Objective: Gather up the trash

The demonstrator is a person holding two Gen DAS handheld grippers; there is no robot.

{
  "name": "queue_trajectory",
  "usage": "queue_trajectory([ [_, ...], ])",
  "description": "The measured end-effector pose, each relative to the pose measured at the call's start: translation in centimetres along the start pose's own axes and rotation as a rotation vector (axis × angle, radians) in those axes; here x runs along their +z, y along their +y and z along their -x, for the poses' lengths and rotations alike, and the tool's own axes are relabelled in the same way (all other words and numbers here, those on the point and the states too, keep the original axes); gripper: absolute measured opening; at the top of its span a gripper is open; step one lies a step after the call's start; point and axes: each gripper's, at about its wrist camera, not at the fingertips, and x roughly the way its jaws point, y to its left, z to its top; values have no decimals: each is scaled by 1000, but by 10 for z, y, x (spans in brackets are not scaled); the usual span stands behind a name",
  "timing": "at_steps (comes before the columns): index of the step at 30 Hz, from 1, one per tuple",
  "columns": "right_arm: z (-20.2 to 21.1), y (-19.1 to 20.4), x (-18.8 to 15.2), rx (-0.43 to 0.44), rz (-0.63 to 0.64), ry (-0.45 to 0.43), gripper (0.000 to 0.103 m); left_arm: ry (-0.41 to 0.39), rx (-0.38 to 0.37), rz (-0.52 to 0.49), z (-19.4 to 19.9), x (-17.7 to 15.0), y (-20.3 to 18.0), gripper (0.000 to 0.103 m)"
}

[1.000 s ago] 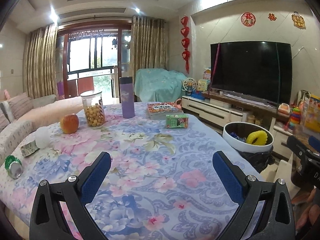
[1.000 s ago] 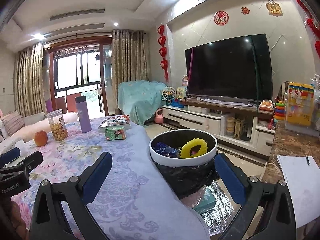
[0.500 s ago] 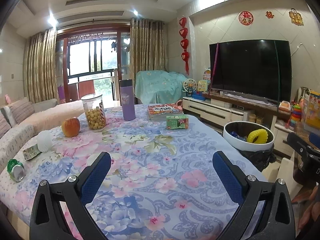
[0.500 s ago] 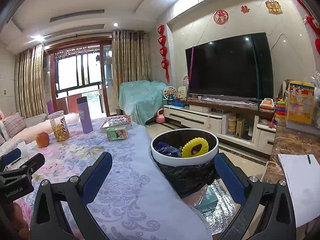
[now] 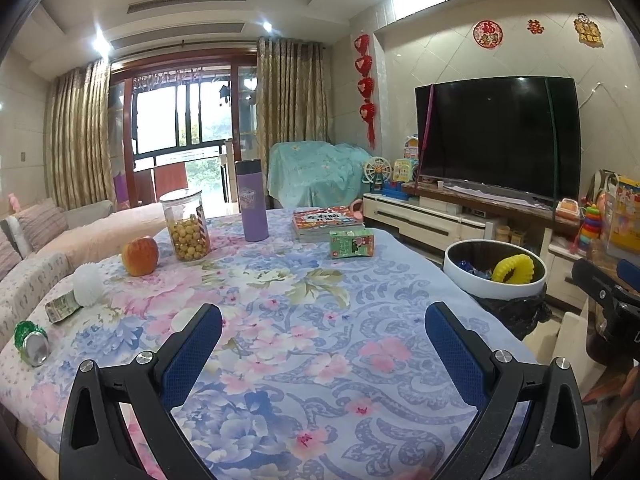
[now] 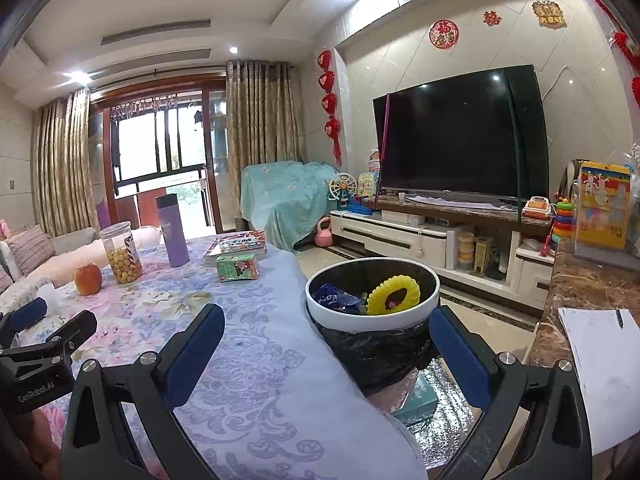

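The tabletop (image 5: 320, 320), covered by a floral cloth, was seen stretching ahead of the left gripper (image 5: 323, 340), whose blue-padded fingers (image 5: 192, 354) were spread wide with nothing between them. The white-rimmed trash bin (image 6: 372, 322), lined with a black bag, was framed just beyond the right gripper (image 6: 326, 346), likewise held apart and empty; a blue wrapper (image 6: 335, 301) and a yellow ring (image 6: 394, 294) were seen inside. A green carton (image 5: 351, 243) was placed far ahead of the left fingers, a crushed green can (image 5: 31, 345) far to their left. "GenRobot.AI" was printed on the left gripper's body in the right wrist view.
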Motion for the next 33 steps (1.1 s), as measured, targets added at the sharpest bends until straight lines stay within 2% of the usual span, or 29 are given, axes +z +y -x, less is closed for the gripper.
queue_trajectory([
  [33, -1, 1, -2, 9, -12, 9, 103, 11, -6, -5, -3, 0, 4, 103],
])
